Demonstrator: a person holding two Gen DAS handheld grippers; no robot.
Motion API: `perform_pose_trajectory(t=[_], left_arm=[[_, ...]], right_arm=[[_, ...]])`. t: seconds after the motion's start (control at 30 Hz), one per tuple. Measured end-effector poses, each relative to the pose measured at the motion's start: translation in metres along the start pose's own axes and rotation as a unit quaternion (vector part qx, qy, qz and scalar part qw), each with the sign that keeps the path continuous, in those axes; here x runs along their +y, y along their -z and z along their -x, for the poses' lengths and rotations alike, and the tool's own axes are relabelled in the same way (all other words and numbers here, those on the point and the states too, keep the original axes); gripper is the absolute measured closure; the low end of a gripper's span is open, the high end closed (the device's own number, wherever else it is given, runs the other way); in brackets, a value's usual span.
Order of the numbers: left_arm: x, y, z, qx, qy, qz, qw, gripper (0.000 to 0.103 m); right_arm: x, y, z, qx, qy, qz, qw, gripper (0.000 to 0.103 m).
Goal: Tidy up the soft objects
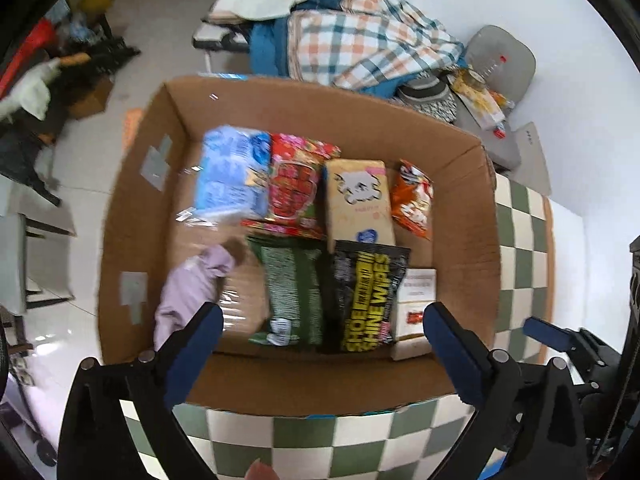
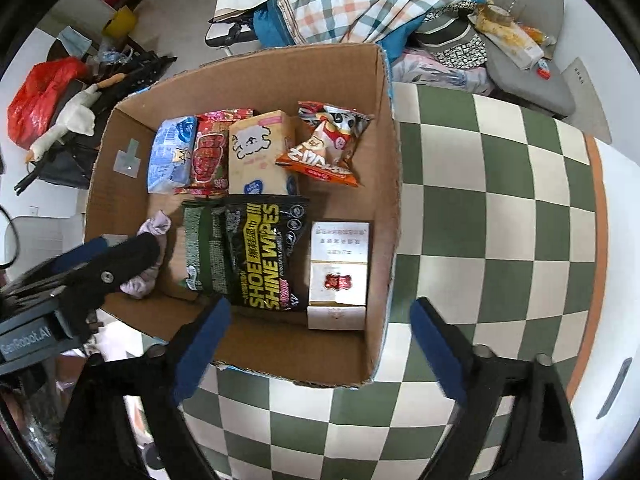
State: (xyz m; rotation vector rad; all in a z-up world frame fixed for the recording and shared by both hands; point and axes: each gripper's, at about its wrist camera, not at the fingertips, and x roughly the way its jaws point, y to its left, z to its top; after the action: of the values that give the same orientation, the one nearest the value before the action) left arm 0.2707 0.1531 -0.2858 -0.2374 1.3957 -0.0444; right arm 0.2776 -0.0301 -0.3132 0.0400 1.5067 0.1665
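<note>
An open cardboard box [image 2: 384, 216] sits on a green-and-cream checkered tablecloth [image 2: 500, 200], and soft packets are lined up inside it in two neat rows, packed edge to edge, probably to save room. The far row holds a blue tissue pack [image 2: 170, 156], a red packet [image 2: 210, 152], a beige tissue pack with a cartoon dog [image 2: 260, 152] and an orange snack bag [image 2: 324, 148] (this one lies loose and skewed). Nearer are a green-and-grey packet [image 2: 200, 240], a black "Shoe Shine Wipes" pouch [image 2: 264, 252] and a white carton [image 2: 340, 264].

A crumpled lilac cloth [image 1: 192, 288] lies apart at the box's left side. The left gripper [image 1: 320, 340] hovers over the near wall, jaws wide and holding nothing — one finger is just beside the cloth. The right gripper [image 2: 320, 340] hangs over the near edge, also wide open and empty.

Beyond the box, a plaid blanket [image 2: 360, 4] is heaped on a chair; the tall box walls would hinder a low reach.
</note>
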Motion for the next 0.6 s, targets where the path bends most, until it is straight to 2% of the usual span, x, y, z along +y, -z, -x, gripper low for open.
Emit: perform_pose_trajectory(t=[0.13,0.2,0.4,0.5,0.53,0.6], left_arm=[[0.000,0.011,0.011,-0.032,-0.045,-0.016,0.9984,0.001],[0.000,0.016,0.014,-0.039,-0.056,-0.019,0.9975,0.001],[0.000,0.026,0.022,-0.059,-0.076,-0.023,0.9951,0.001],[0.001,0.029,0.027,-0.065,-0.077,-0.022,0.9946,0.001],[0.001,0.030,0.028,-0.085,-0.072,-0.020,0.9936,0.001],[0.000,0.034,0.034,-0.089,-0.071,-0.019,0.9933,0.001]], right_arm=[[0.000,0.008,0.002,-0.010,0.026,0.002,1.000,0.003],[0.000,0.013,0.005,-0.017,0.031,0.000,0.999,0.003],[-0.001,0.022,0.015,-0.042,0.046,-0.008,0.998,0.000],[-0.004,0.025,0.017,-0.045,0.046,-0.016,0.998,0.000],[-0.005,0.026,0.017,-0.046,0.045,-0.017,0.998,0.000],[-0.006,0.028,0.020,-0.048,0.046,-0.018,0.998,0.000]])
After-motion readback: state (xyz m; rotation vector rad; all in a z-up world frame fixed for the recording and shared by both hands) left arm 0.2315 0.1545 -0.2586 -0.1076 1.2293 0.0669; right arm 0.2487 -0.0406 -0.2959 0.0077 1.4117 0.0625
